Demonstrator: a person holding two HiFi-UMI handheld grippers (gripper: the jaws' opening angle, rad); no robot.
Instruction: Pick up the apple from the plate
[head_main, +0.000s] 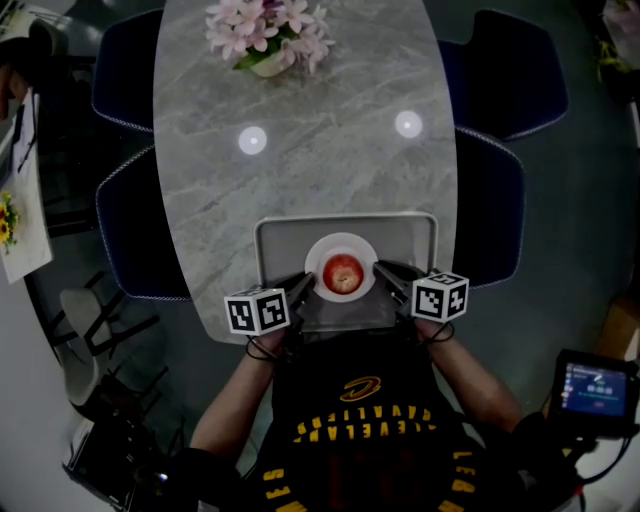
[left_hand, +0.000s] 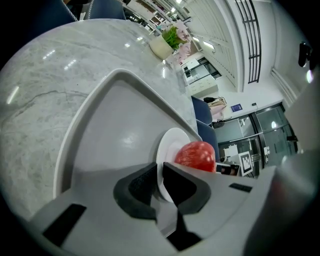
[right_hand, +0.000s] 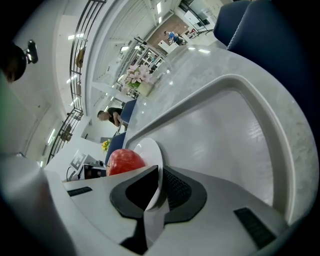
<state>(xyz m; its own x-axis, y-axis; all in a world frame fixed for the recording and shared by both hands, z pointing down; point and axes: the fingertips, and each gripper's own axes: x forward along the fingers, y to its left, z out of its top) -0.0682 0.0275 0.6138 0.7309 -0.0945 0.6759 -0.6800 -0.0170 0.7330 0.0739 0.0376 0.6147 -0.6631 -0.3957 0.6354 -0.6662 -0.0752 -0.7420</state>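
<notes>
Head view looks down; both gripper views closely share the plate (head_main: 341, 243).

Oval grey marble table (head_main: 330, 170); pink flowers (head_main: 268, 30) at far end; dark blue chairs (head_main: 505, 70) around; grey floor (head_main: 585, 215).

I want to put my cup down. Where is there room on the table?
The bare table between the flowers and the tray is free. The tray's near end is crowded: the left gripper and right gripper clamp the plate holding the apple.

"CLEVELAND CAVALIERS" on black shirt (head_main: 360, 425)
</notes>
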